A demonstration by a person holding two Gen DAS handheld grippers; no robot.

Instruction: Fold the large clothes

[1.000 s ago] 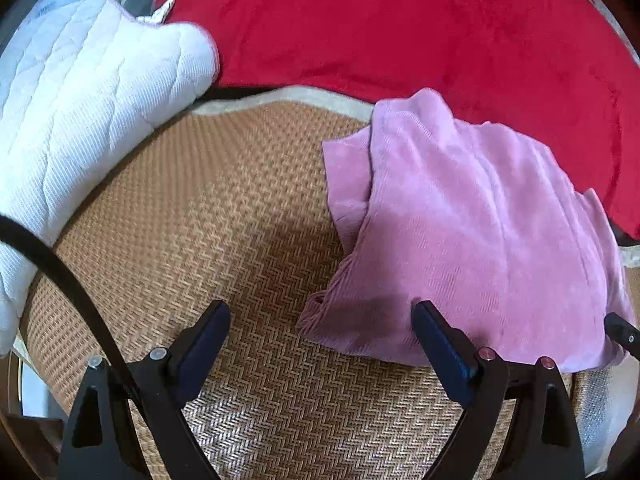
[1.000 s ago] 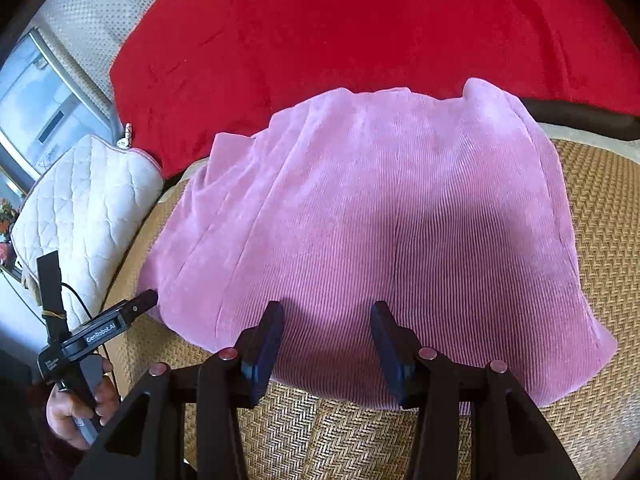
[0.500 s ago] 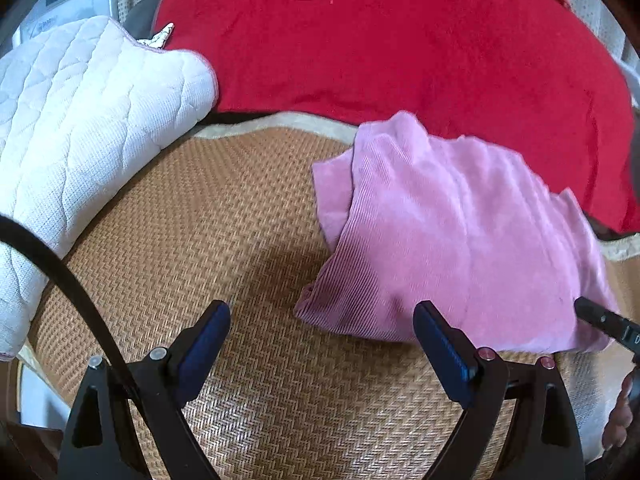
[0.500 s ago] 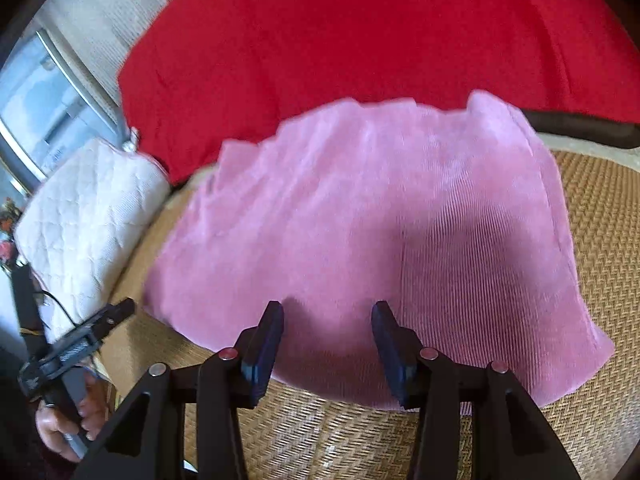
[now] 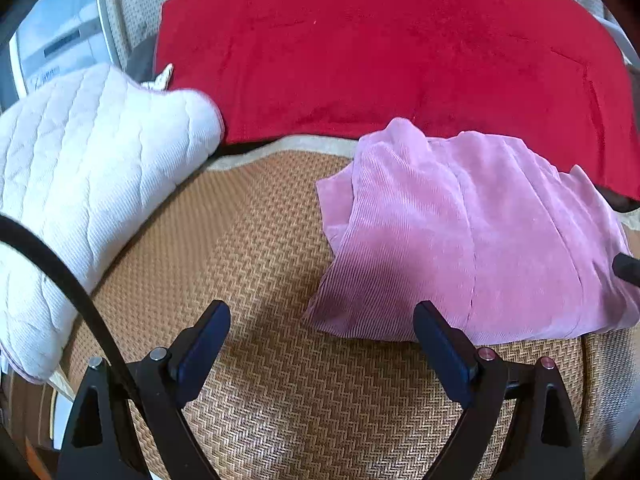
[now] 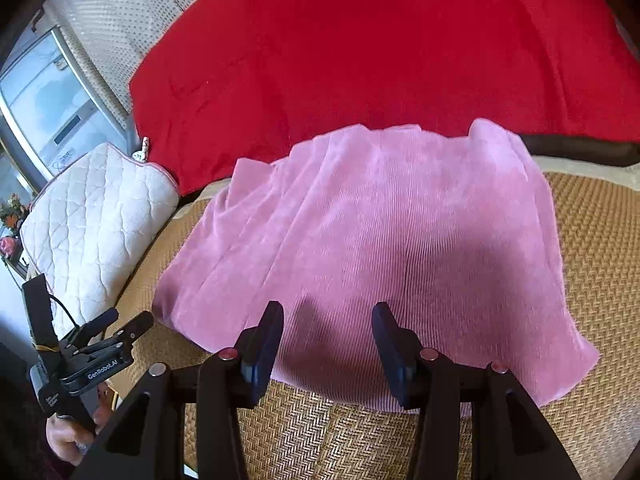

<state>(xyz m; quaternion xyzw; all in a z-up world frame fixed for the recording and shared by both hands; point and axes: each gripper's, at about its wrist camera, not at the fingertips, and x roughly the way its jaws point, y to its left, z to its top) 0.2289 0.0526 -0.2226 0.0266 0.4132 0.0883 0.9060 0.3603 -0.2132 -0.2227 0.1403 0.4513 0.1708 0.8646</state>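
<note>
Now the folded pink garment [image 6: 380,248] lies on the woven mat [image 5: 256,240], against the red cushion [image 5: 380,52]; left gripper [image 5: 322,344] gapes wide over bare mat beside it; right gripper [image 6: 328,344] hangs part-open above its near edge, gripping nothing.

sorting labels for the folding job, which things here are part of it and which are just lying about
Job: pink garment, left gripper, right gripper.
Lying about: red blanket, white quilted cushion, woven mat.

Pink ribbed garment [image 6: 380,240] folded, flat on woven mat.
</note>
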